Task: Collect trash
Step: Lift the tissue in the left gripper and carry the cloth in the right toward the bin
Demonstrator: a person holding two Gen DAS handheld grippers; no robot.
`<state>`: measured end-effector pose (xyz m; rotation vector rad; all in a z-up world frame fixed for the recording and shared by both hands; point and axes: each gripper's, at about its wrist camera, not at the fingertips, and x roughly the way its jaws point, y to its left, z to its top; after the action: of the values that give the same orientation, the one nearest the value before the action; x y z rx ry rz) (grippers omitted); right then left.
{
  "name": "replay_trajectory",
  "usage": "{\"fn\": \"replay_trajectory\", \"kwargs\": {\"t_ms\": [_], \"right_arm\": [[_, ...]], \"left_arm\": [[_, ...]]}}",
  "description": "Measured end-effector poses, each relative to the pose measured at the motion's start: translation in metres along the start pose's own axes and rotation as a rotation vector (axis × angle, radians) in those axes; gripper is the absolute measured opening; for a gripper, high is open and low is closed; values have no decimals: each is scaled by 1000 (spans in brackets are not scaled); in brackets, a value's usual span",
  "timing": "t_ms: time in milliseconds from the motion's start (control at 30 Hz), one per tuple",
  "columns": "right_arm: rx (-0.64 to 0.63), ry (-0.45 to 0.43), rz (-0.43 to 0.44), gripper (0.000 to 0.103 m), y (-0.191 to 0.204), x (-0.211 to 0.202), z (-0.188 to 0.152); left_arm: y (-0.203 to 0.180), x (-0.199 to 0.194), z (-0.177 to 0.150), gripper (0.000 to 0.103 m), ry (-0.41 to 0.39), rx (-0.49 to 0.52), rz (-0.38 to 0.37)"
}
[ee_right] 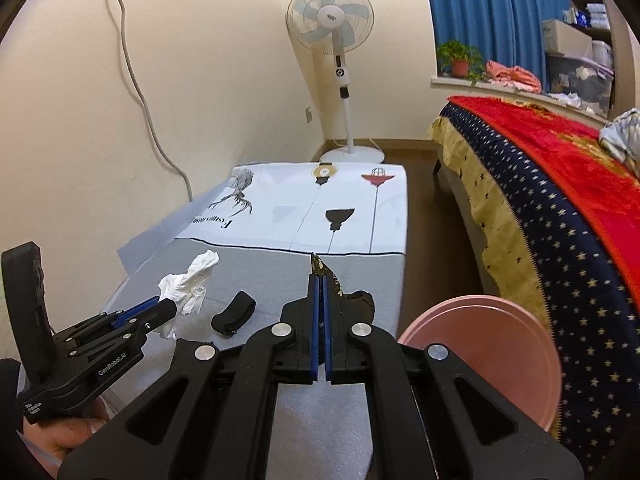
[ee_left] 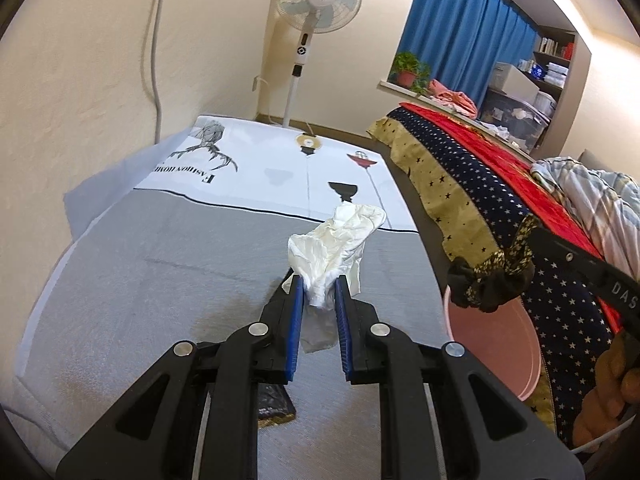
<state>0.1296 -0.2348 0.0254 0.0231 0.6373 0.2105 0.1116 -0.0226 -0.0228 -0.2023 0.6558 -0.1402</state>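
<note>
Tissue (ee_left: 336, 240), crumpled and white, is pinched between the blue pads of the left hand-held gripper (ee_left: 319, 292) and held clear above the grey surface (ee_left: 140, 280); its long axis runs forward and a little right, out past the fingertips, with a loose tail hanging below the jaws. Off to its right the right hand-held gripper (ee_right: 321, 280) is pressed together on a dark wrapper (ee_right: 332, 280) with gold print, which sticks up past the tips in its own view and, seen from the left wrist, hangs over the rim of the pink bin (ee_right: 500, 340). That bin stands between the surface and the bed (ee_right: 560, 200), just right of and below both loads, so the right hand is the nearer one and likely needs only to let go there, while the left must carry the tissue rightward across the surface's edge. One black scrap (ee_right: 233, 314) lies on the grey cloth between the two tools, not yet picked up. Farther back stand a fan (ee_right: 332, 20) and a blue curtain (ee_right: 500, 12).
</note>
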Motion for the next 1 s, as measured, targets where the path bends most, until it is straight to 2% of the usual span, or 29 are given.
{"fn": "replay_trajectory", "kwargs": {"t_ms": [500, 1000], "right_arm": [[16, -32, -101, 2, -22, -46, -3], [51, -25, -160, 2, -46, -48, -4]], "left_arm": [[-29, -11, -4, 16, -17, 60, -51], [-57, -2, -8, 16, -8, 102, -107]]}}
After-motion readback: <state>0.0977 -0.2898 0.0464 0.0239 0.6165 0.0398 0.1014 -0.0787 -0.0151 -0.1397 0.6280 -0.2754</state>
